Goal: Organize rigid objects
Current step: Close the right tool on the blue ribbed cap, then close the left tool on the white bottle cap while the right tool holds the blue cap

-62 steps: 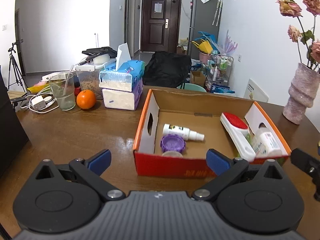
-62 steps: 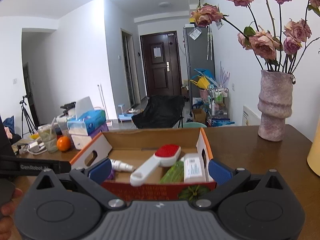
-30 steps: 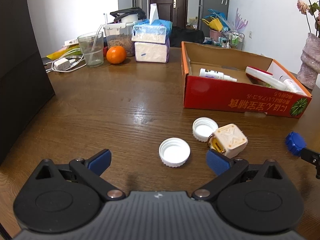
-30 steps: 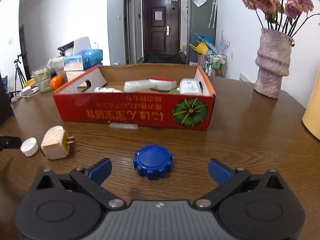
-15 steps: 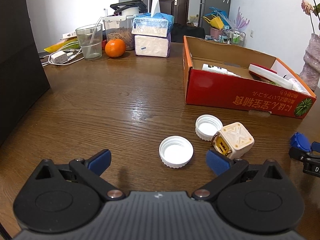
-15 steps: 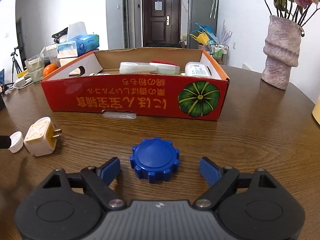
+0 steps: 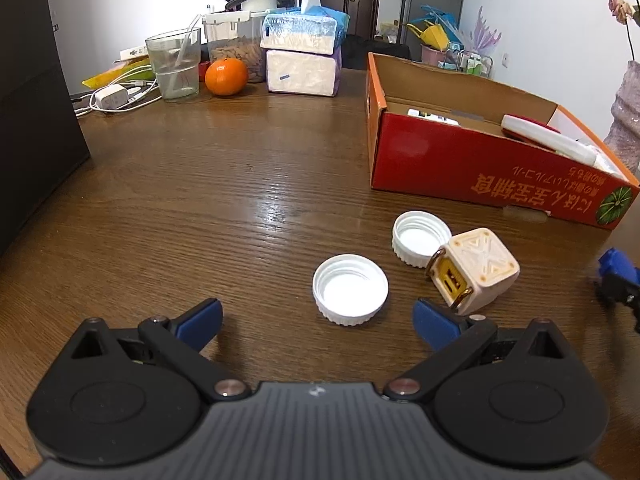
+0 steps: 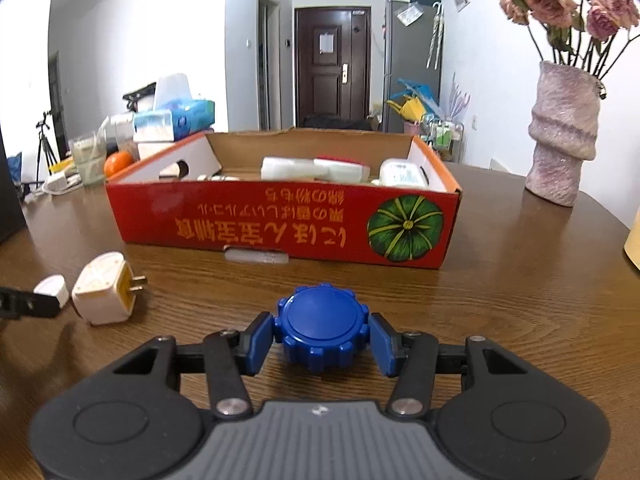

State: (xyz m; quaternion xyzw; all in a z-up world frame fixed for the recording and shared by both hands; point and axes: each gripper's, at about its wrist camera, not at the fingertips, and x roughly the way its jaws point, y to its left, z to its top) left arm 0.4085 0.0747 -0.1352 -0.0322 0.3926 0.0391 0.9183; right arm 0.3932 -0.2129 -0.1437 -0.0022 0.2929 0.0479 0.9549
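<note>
Item one: my right gripper [image 8: 322, 338], jaws closing on the blue ridged cap [image 8: 322, 326]; the cap sits flat on the table [image 8: 520, 300] squarely between my two pads, which look to be touching its toothed rim on either side; I take it by the rim because the flat top offers nothing to pinch.

Item two: my left gripper [image 7: 316, 320], jaws spread wide and holding nothing; the near white cap [image 7: 350, 290] lies open side up just ahead of the gap, set slightly toward my right finger, so I hold the jaws wide to straddle it.

Item three: second white cap [image 7: 421, 238], also open side up, farther ahead and to the right; touching or nearly touching the cream plug adapter [image 7: 474, 270], which lies tipped on its side with prongs toward me, just beyond my left gripper's right fingertip; I judge it close enough to be nudged if I close carelessly.

Item four: red cardboard box [image 8: 280, 220], straight ahead of my right gripper, well beyond the blue cap; already holding a white bottle, a red-and-white brush and other pieces; the likely destination for the loose items.

Item five: a small clear tube [image 8: 256, 258] at the foot of the box front, untouched.
</note>
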